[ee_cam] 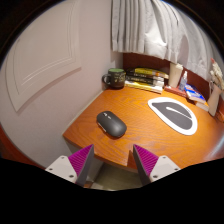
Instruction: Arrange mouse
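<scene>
1. Gripper view, step in hand: looks like the approach, before any grasp. Mouse (111, 124) lying untouched on the wooden desk (140, 135), just ahead of the fingers and slightly toward the left one, near the desk's front corner.
2. Same view, likely goal: white-centred mouse mat (173, 114) with a dark rim, well apart from the mouse, farther back and to the right. Probably where the mouse belongs, judging by the task alone.
3. Same view, tool: gripper (113, 161) wide open, nothing held; only bare desk edge and floor showing in the gap. Left pad (75, 163) and right pad (152, 159) both clear of the mouse.
4. Same view, pose: held above and in front of the desk, tilted downward toward the top, fingers hovering short of the front edge rather than over the mouse.
5. Next move, as a judgement: forward and down until the mouse sits between the pads, then closing across its sides; smooth rounded shell, so a squeeze too high could let it slip.
6. Same view, surroundings: dark mug (115, 76) and stacked books (148, 77) at the back by the wall, a curtain (150, 30) above, small items at the far right too unclear to name.
</scene>
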Action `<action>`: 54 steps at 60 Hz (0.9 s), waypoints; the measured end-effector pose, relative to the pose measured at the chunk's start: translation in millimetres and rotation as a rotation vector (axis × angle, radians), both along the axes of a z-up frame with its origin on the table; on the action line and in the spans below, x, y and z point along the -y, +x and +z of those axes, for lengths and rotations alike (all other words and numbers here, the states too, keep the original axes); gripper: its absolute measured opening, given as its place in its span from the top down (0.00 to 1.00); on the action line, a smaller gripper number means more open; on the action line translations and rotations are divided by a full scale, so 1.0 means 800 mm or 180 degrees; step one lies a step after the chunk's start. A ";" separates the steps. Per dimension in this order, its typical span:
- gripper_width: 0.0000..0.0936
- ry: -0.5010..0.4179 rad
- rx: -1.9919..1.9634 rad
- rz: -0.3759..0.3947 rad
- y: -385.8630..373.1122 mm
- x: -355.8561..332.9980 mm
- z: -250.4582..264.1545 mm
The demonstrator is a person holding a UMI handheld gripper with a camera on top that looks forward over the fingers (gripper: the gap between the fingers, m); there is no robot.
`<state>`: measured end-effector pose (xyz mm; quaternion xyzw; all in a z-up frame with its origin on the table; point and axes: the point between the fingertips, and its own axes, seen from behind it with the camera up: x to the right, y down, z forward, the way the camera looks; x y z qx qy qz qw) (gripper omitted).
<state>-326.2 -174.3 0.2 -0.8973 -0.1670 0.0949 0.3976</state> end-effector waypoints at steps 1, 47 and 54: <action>0.17 -0.0007 0.0022 -0.0013 -0.004 -0.006 -0.003; 0.52 -0.0166 0.0078 -0.0930 -0.025 -0.177 -0.018; 0.59 -0.0291 0.0115 -0.0954 -0.025 -0.177 -0.020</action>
